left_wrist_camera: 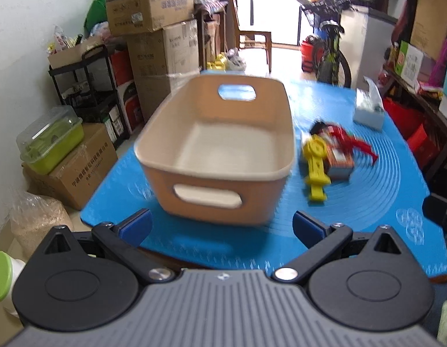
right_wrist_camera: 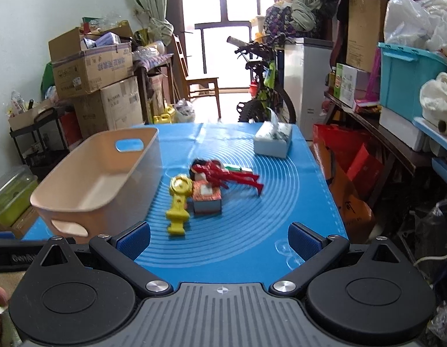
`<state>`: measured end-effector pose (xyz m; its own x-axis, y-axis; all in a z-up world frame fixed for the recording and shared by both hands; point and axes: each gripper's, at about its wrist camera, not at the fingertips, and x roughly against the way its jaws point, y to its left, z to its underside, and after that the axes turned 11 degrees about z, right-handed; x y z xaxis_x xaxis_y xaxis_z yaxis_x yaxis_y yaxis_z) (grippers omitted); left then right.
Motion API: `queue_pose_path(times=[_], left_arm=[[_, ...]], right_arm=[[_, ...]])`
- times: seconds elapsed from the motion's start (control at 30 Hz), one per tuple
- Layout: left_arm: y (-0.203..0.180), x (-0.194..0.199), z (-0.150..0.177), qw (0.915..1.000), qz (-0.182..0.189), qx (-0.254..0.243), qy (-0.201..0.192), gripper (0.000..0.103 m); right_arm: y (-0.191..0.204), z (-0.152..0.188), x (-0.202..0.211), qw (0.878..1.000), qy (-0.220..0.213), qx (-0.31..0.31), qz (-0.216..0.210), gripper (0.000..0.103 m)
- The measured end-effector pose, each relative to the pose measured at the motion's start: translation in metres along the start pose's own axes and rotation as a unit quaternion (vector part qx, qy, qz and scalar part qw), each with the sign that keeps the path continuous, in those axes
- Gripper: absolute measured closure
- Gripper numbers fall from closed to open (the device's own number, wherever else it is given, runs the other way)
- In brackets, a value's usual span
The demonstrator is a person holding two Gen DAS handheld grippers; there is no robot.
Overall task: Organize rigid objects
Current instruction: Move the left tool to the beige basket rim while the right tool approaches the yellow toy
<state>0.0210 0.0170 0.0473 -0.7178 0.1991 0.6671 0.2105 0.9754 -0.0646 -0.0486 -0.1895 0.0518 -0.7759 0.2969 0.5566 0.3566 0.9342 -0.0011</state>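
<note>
The left gripper point(left_wrist_camera: 222, 227) hangs over the near edge of the blue mat point(left_wrist_camera: 368, 202), its blue-padded fingers spread wide with nothing between them. Straight ahead of it, just past the fingertips, stands the beige bin point(left_wrist_camera: 217, 156), empty, a handle slot cut in each end wall. The left wrist view looks down into the bin and sees its bare floor; the right wrist view catches only the bin's side and rim. The right gripper point(right_wrist_camera: 219, 238) is likewise spread and holds nothing. Ahead of it and slightly left lies the yellow toy point(right_wrist_camera: 178, 202), lengthwise toward the claw, touching a small orange box point(right_wrist_camera: 207, 199). Just beyond them a red figure point(right_wrist_camera: 223, 175) sprawls, blurred in both views. Farther off, ahead and right, sits a tissue box point(right_wrist_camera: 273, 139), which the right wrist view shows sharply and the left only as a smear.
</note>
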Motion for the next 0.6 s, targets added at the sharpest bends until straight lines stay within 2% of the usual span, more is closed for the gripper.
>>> queue_pose_path(times=[0.13,0.3,0.47,0.6], left_arm=[[0.015,0.001,-0.033,0.9999,-0.010,0.006,-0.007,0.001],[0.039,-0.006,-0.071,0.9989,-0.042,0.020,0.002,0.001],[0.065,-0.022,-0.103,0.9979,-0.048,0.019,0.039,0.001],[0.086,-0.038,-0.118,0.9975,-0.049,0.021,0.046,0.001]], right_arm=[[0.006,-0.022,-0.007,1.000,-0.015,-0.004,-0.005,0.002],[0.018,-0.047,-0.028,1.000,-0.021,0.002,-0.013,0.003],[0.030,-0.070,-0.055,1.000,-0.017,0.006,-0.021,0.002],[0.042,-0.083,-0.079,0.999,-0.019,0.028,-0.013,0.003]])
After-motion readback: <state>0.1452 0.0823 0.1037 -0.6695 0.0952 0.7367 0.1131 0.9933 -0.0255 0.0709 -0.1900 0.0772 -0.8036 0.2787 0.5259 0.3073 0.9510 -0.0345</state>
